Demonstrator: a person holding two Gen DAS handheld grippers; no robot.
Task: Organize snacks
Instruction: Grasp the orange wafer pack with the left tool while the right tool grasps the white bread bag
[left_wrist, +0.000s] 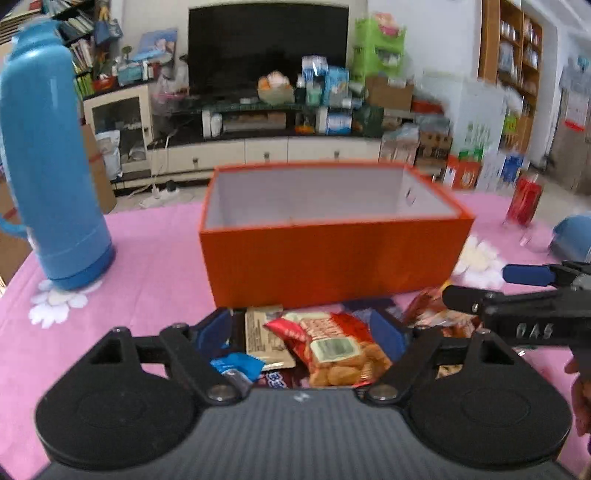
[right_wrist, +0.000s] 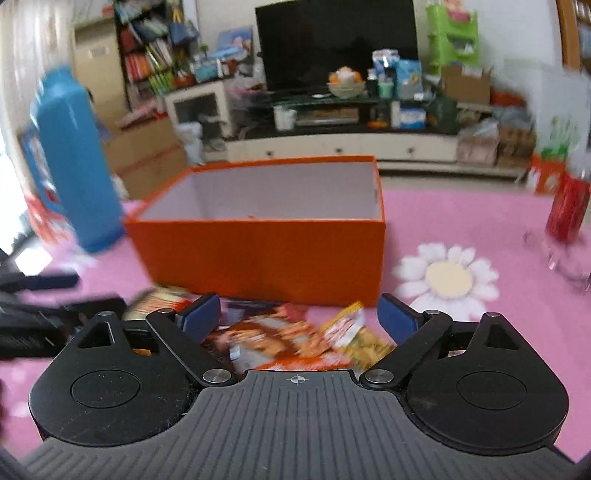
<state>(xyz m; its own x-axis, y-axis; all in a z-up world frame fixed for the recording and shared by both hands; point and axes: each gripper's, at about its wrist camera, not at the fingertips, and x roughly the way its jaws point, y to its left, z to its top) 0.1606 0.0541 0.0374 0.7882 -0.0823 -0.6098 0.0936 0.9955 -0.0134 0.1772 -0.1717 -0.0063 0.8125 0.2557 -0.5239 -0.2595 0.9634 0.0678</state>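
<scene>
- The left gripper (left_wrist: 301, 334) is wide open and holds nothing. The right gripper (right_wrist: 299, 317) is the same.
- A pile of shiny, crinkly snack packets (left_wrist: 332, 350) lies on the pink table (left_wrist: 155, 266), just in front of the open orange cardboard box (left_wrist: 332, 258).
- The packets look light, soft and slippery. Pinch one gently by its flat sealed edge so the food inside does not get crushed.

On the bench (left_wrist: 155, 258) the box (left_wrist: 332, 254) stands behind a heap of snack packets (left_wrist: 332, 350); the flask (left_wrist: 48, 166) stands left of it, and what seems a can (left_wrist: 524, 201) right.
</scene>
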